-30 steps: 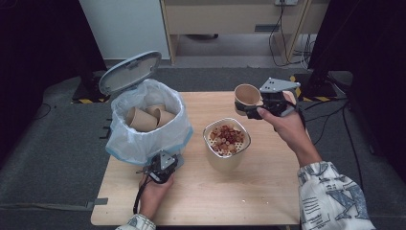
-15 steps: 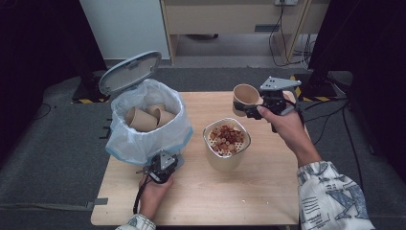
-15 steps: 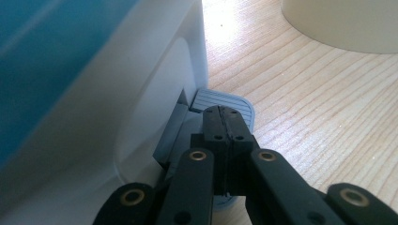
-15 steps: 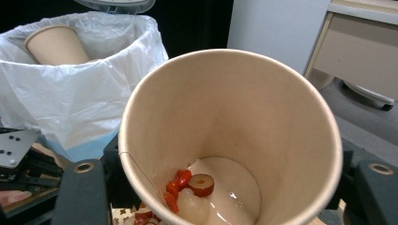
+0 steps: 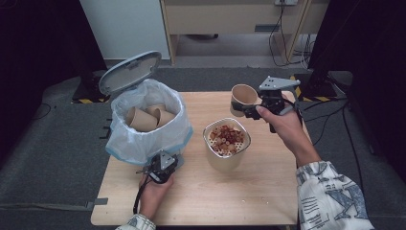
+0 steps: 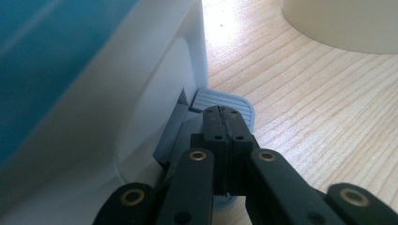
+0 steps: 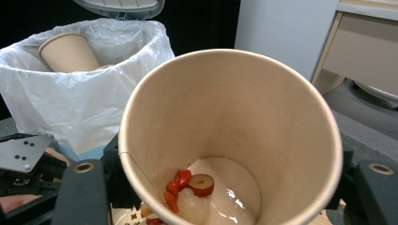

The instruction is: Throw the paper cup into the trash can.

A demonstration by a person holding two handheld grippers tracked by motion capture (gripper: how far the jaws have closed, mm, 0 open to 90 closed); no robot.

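At the left, the pedal (image 6: 224,104) of the white pedal bin (image 5: 143,139) is pressed by the left tongs (image 6: 222,123), which are pressed together; the grey lid (image 5: 130,72) stands raised. Discarded paper cups (image 5: 143,119) lie in the crinkled plastic liner (image 5: 165,136). A ribbed grey pedal face is noted. Mid-bench (image 5: 249,191), a round strainer tub (image 5: 226,146) holds red and pale leftovers. At the right, a smooth brown paper cup (image 5: 242,99) is pinched by the right tongs (image 5: 249,109), above the bench, with fruit remnants inside. Pedal pressure should be kept firm while the cup is tipped fully over the strainer.
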